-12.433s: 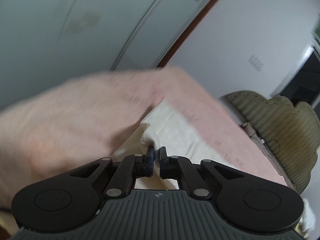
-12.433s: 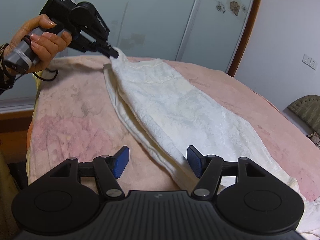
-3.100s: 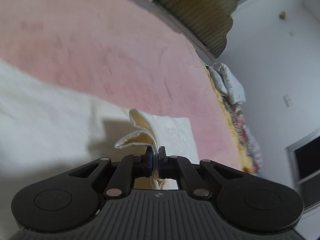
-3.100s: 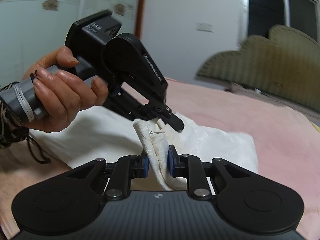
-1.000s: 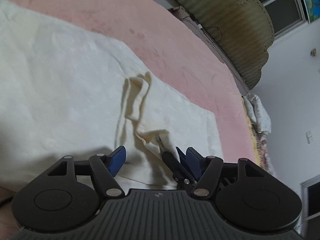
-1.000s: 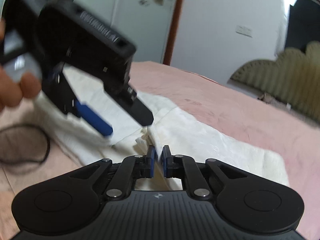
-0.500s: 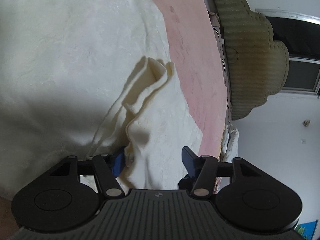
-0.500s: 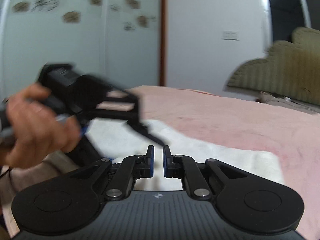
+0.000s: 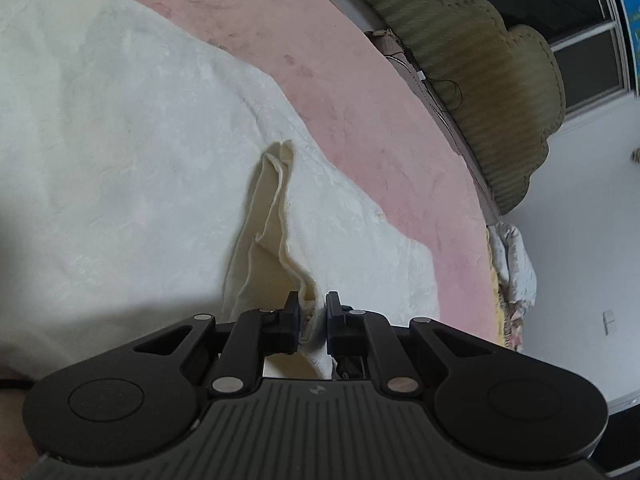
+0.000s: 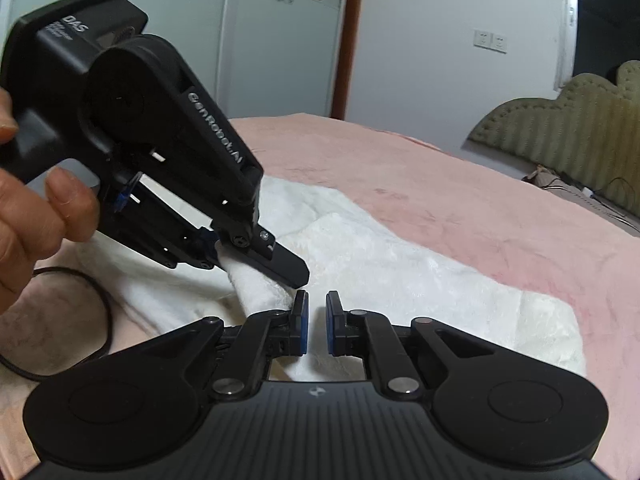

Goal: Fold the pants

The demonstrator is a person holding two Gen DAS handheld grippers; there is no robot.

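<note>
Left gripper [image 9: 313,316] newly clamped on pants [image 9: 120,140]

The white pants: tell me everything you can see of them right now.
The white pants are a cream-white, softly crinkled fabric with a faint woven pattern, lying spread flat on the pink bedspread. One bunched edge is pulled up into a ridge of layered folds. The left gripper has just been closing and is now shut on that ridge. The right gripper is shut just beside it, with nothing between its fingers.
</note>
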